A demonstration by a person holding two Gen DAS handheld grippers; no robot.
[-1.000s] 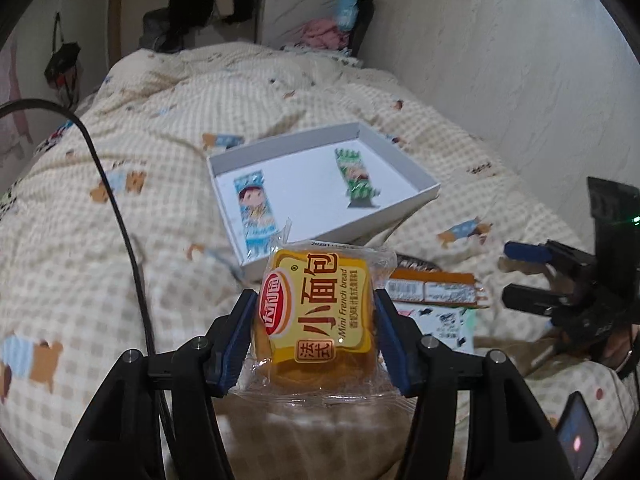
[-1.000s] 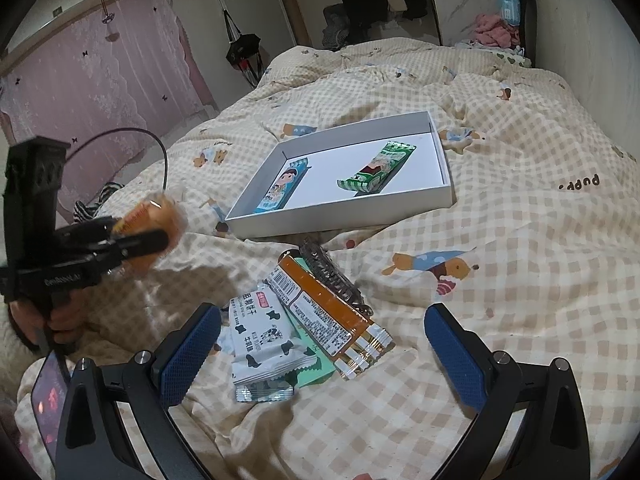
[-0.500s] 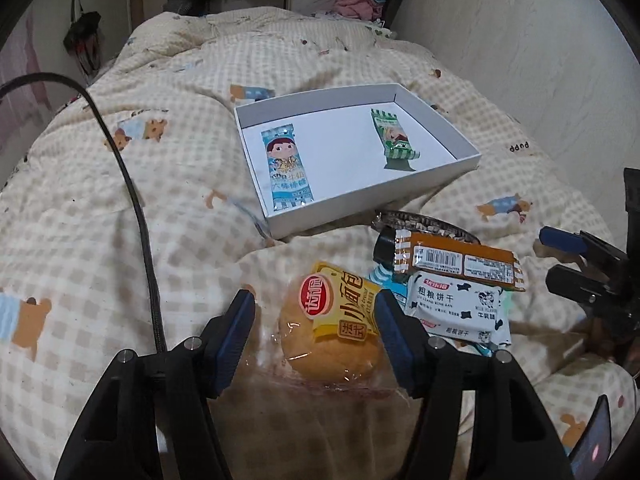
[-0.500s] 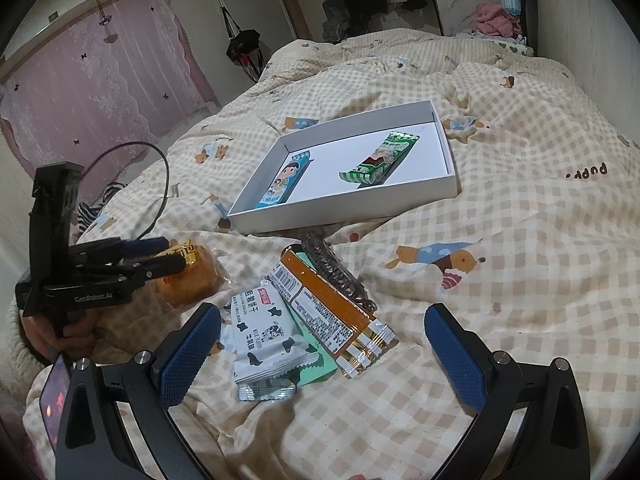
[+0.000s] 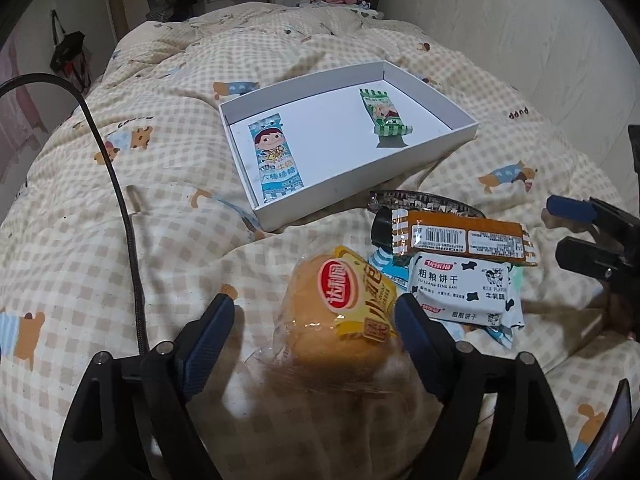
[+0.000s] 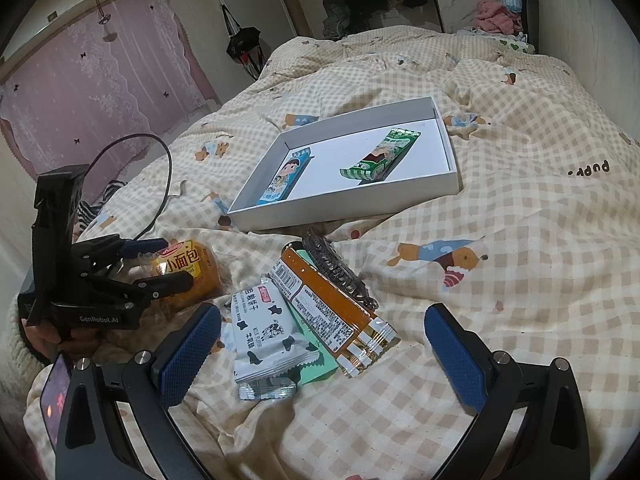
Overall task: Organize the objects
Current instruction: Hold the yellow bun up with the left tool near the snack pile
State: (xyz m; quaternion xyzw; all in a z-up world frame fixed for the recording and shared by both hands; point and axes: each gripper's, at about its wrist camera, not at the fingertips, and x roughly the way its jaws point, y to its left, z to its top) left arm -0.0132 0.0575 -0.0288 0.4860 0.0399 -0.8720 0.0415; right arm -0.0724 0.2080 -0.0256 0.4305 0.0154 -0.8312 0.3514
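My left gripper (image 5: 312, 320) sits released around the bread packet (image 5: 340, 320) on the bed, right gripper (image 6: 320, 336) also released above the snack pile (image 6: 312, 312), box (image 5: 466, 128) waiting.

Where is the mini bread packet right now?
The mini bread packet lies on the quilt between the open left gripper fingers, just left of the milk biscuit packet.

Dim warm indoor light, soft shadows, strong fisheye curvature, black vignette corners, near foreground slightly blurred
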